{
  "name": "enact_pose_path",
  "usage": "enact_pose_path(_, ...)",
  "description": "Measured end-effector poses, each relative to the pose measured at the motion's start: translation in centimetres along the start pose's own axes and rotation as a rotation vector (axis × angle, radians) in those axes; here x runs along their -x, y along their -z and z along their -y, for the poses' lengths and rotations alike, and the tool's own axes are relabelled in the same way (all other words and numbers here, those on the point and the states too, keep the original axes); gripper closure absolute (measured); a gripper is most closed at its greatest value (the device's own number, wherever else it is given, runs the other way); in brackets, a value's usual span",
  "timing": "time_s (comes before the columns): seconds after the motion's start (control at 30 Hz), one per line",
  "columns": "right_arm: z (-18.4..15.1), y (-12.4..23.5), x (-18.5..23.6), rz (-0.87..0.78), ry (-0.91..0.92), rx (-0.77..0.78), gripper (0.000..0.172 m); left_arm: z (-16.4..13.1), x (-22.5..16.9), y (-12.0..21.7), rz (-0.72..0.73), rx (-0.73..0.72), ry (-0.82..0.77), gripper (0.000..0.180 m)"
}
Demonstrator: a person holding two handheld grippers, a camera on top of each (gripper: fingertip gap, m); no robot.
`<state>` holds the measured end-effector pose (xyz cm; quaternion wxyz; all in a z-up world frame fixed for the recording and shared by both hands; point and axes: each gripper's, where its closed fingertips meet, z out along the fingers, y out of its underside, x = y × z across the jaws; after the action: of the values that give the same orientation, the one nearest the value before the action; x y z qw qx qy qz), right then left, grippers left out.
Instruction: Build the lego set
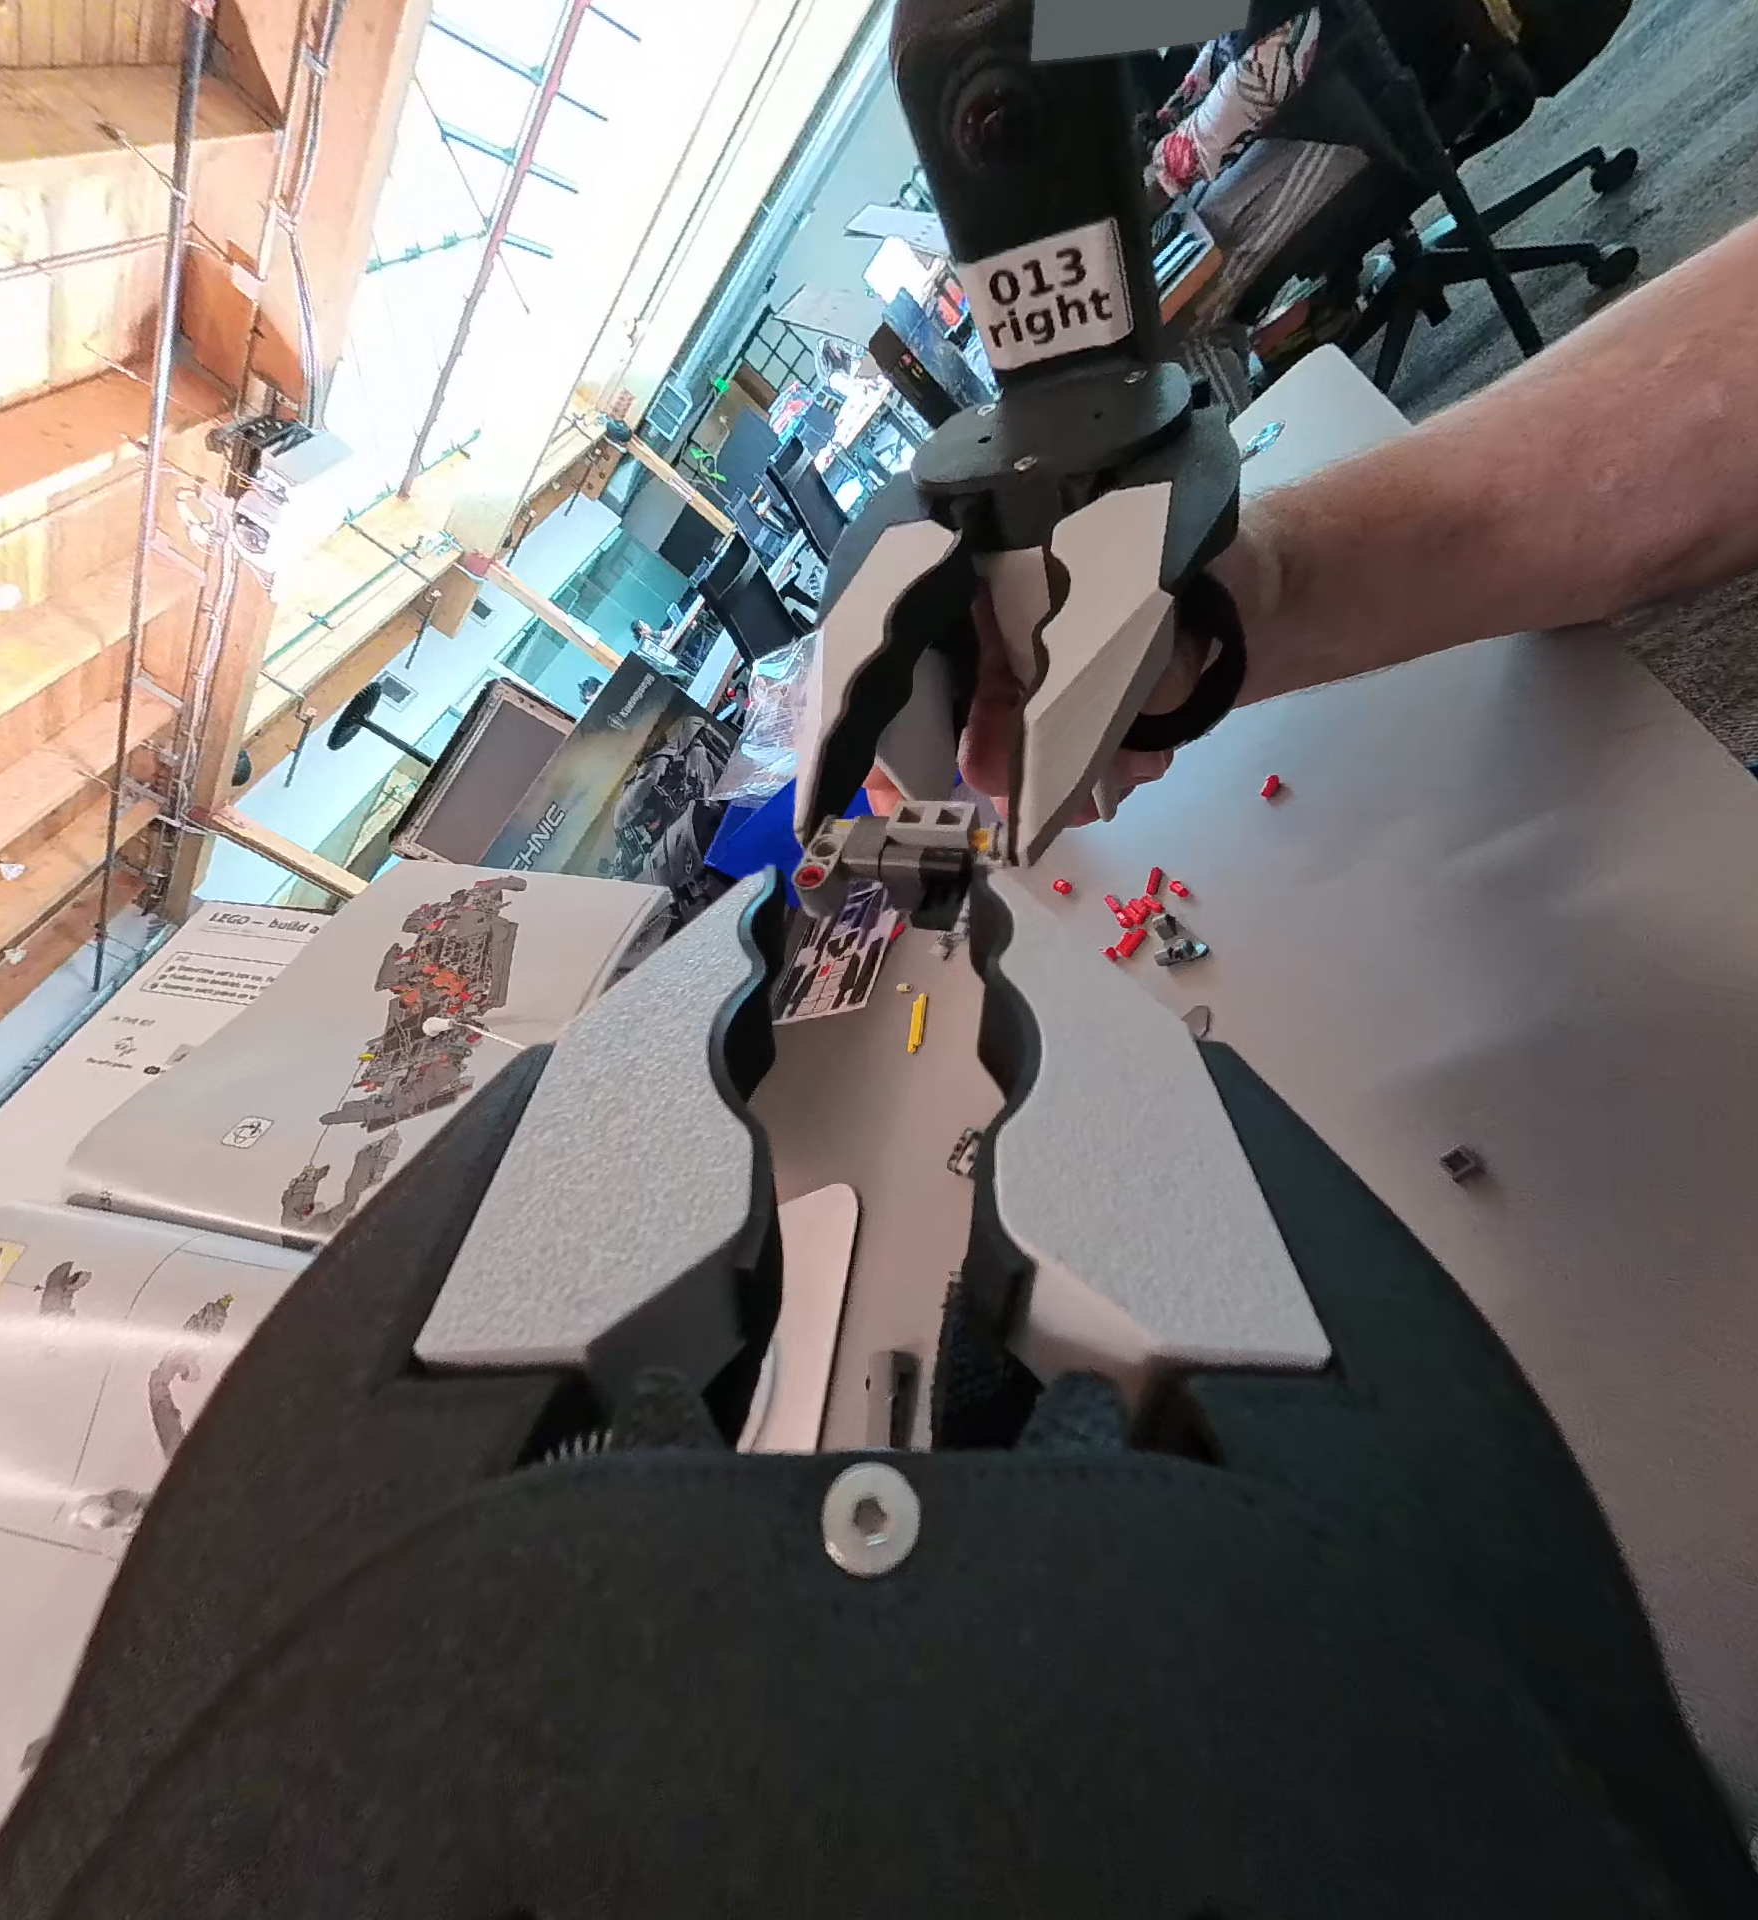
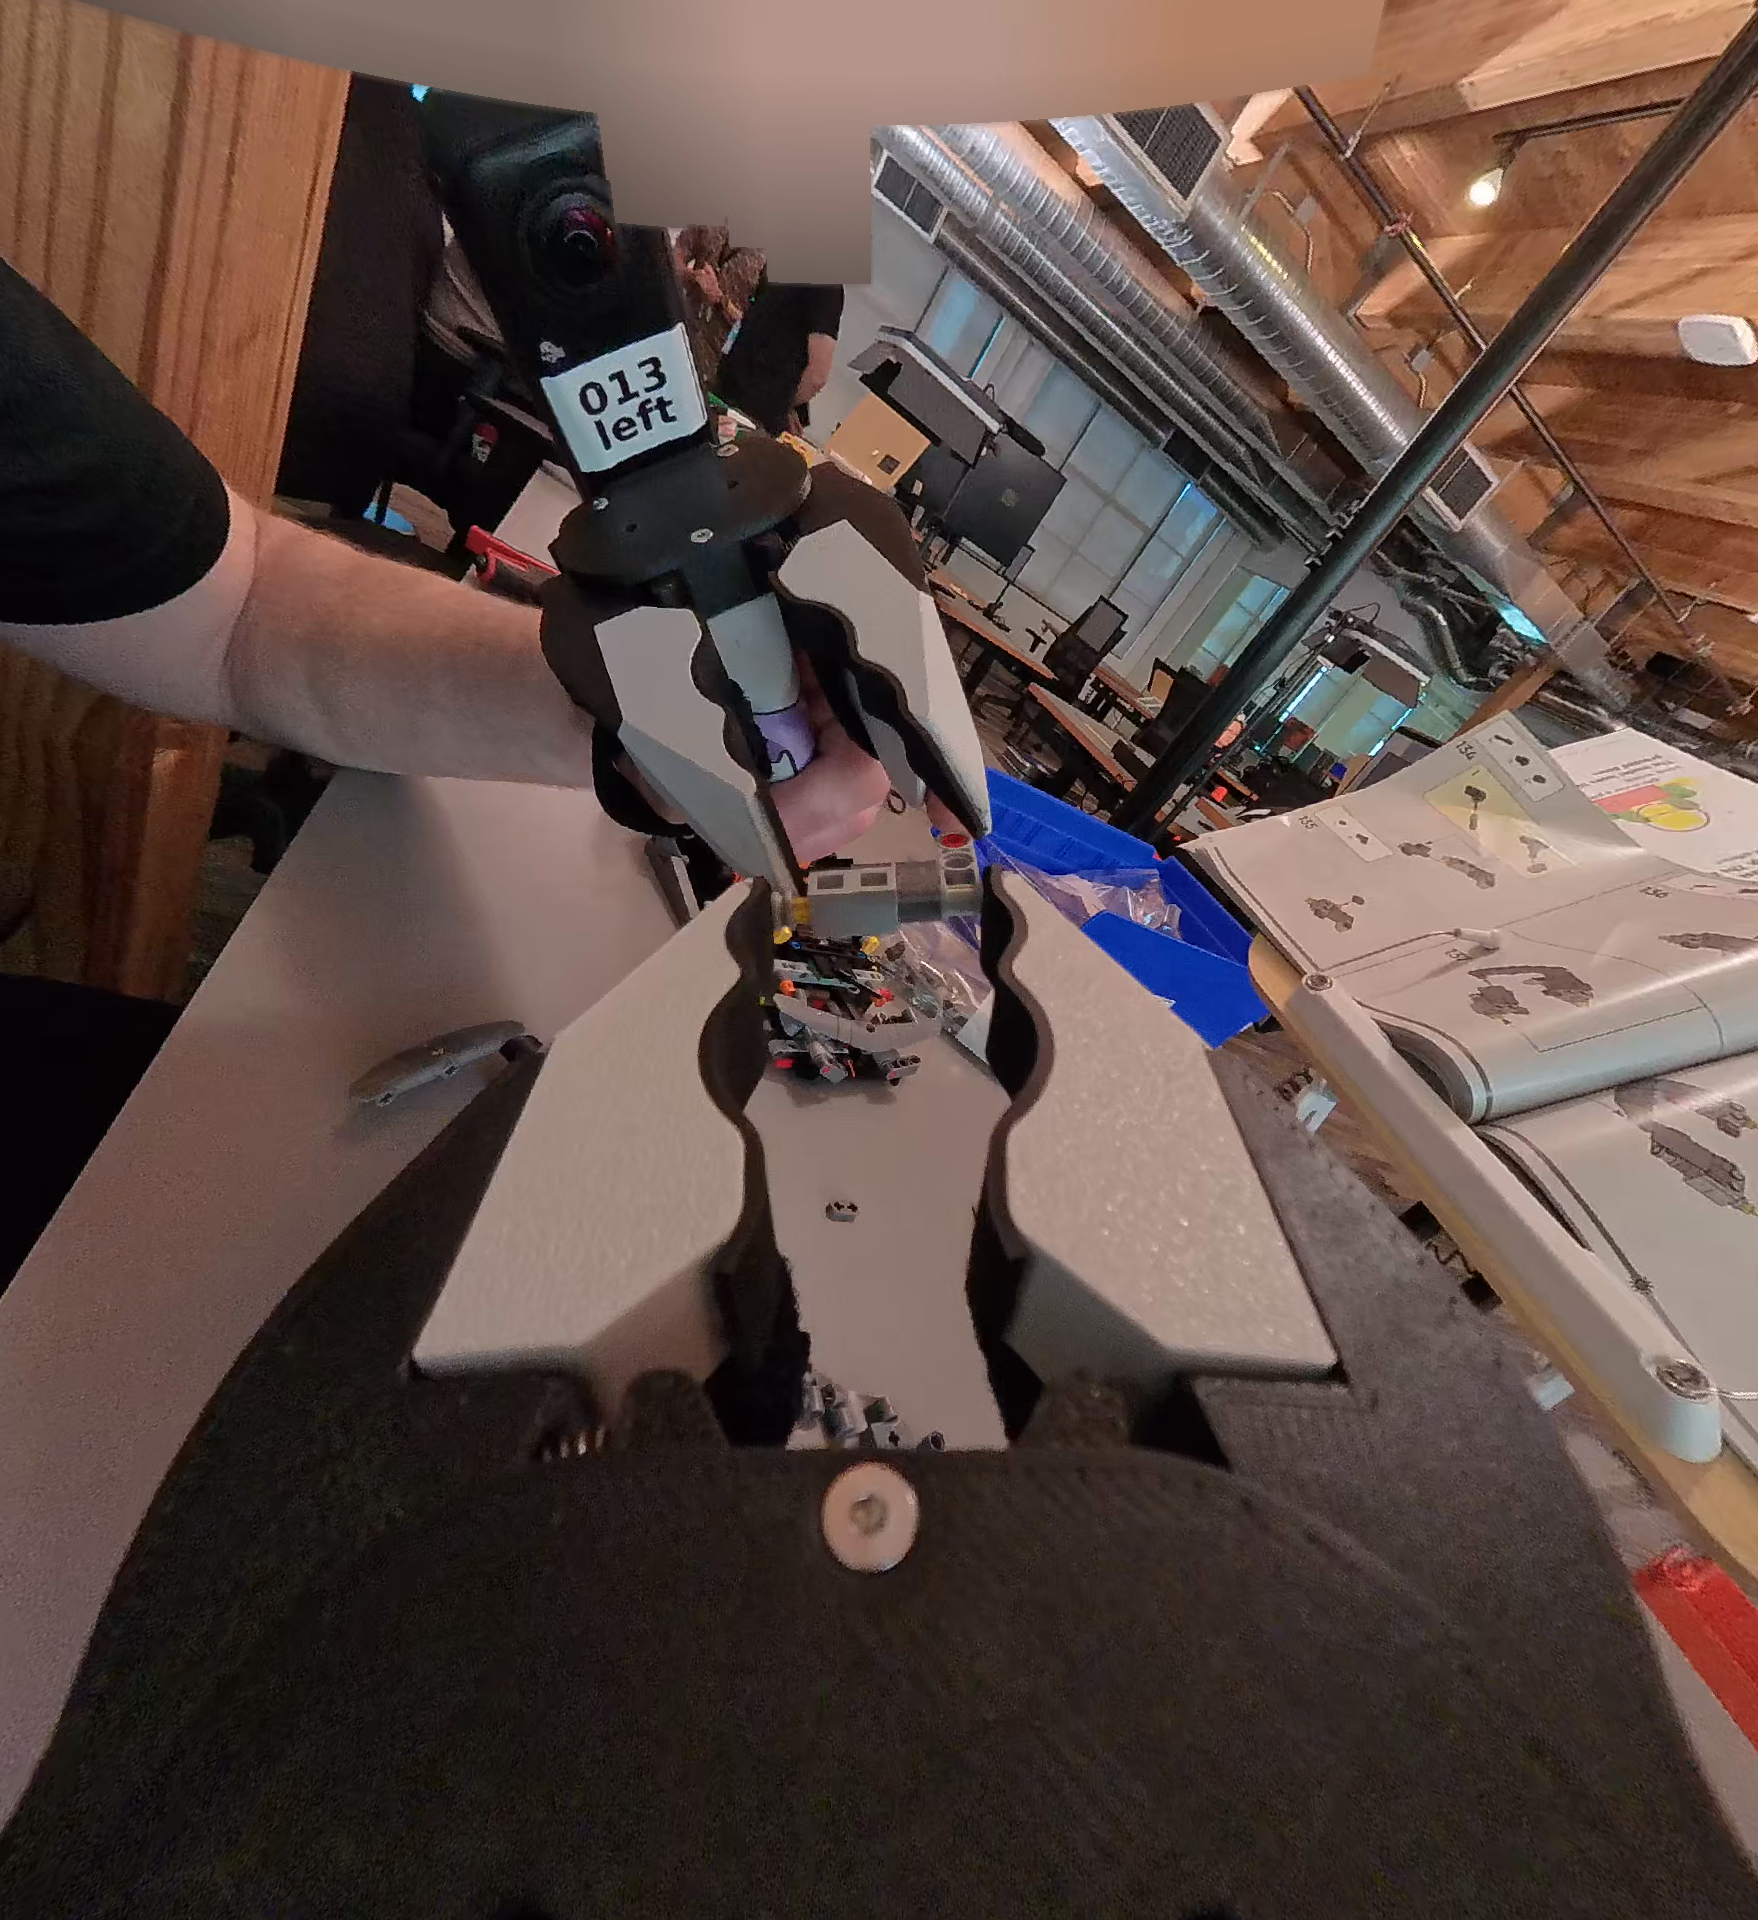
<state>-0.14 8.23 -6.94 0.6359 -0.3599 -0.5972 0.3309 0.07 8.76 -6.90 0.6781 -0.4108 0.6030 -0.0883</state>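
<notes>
Grey plastic makes up the small brick assembly (image 1: 896, 850) that both grippers are meeting on above the white table (image 1: 1426, 1039). We are seeing the right gripper (image 1: 906, 847) spanning the assembly end to end: one fingertip is pressing the end that carries a red pin, the other is pressing the yellow-tipped axle end, so this tong is closed on the part. We are seeing the left gripper (image 1: 880, 899) standing just under the same part; its right-hand finger appears to be touching the dark block at the underside, while its left-hand finger (image 1: 750, 935) is showing a clear gap from the pin end, so we are treating this tong as open around the part, not clamping it. In the right wrist view, the assembly (image 2: 896, 896) is sitting level between the right gripper's fingertips (image 2: 880, 904), with a pile of mixed loose pieces (image 2: 833, 1029) on the table below and a blue bin (image 2: 1114, 894) beyond. Red pins (image 1: 1140, 914) and a yellow axle (image 1: 917, 1023) are lying scattered nearby, well apart from both tongs. An open instruction booklet (image 1: 418, 997) is lying beside the work. We are judging the build as partly done: one small sub-assembly exists and many pieces are unused.
</notes>
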Motion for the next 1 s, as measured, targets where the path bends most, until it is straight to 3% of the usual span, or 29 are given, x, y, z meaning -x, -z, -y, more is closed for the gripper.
enact_pose_path(1.0, -0.5, -0.1, 0.6, 0.015, 0.03, 0.038, 0.135, -0.6, -1.0, -1.0, -0.089, 0.042, -0.023, 0.151)
